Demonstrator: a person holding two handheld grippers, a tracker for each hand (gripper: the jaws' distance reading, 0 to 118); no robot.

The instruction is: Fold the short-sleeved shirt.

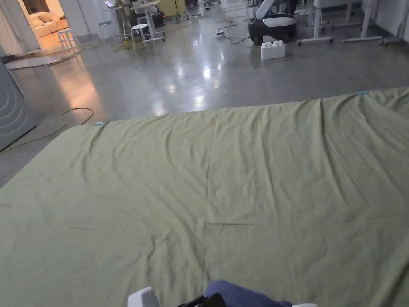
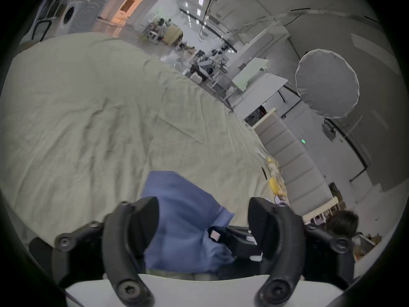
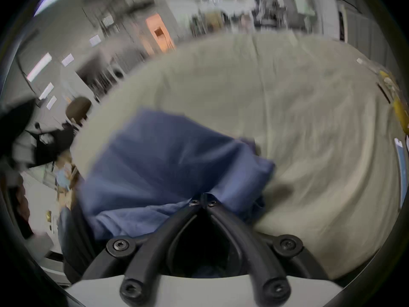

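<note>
Polished concrete floor (image 1: 191, 76) w/ stools, cables and desks runs behind the work area. Biggest thing near me is a wide surface under a creased olive-green sheet (image 1: 223, 180); can't tell if it's a bed or a table underneath.

Next down, the shirt (image 3: 168, 165): blue, bunched at the near edge of the sheet, right under me, not spread at all. In the head view just a blue hump (image 1: 239, 294) peeks in at the bottom.

Right gripper (image 3: 203, 197): fingers pressed together, pinching a gather of the blue cloth, which fans out from the tips. View is blurred, so which part of the shirt it has, I can't tell.

Left gripper (image 2: 202, 218): fingers spread wide, blue cloth lying between them but neither finger pressing on it.

My read on handling: thin, soft, light fabric, no stiffness, so it'll sag and slide from a one-point hold. I'd take it at two points along a seam, shoulders or hem corners, and drag it flat onto the sheet before any fold.
</note>
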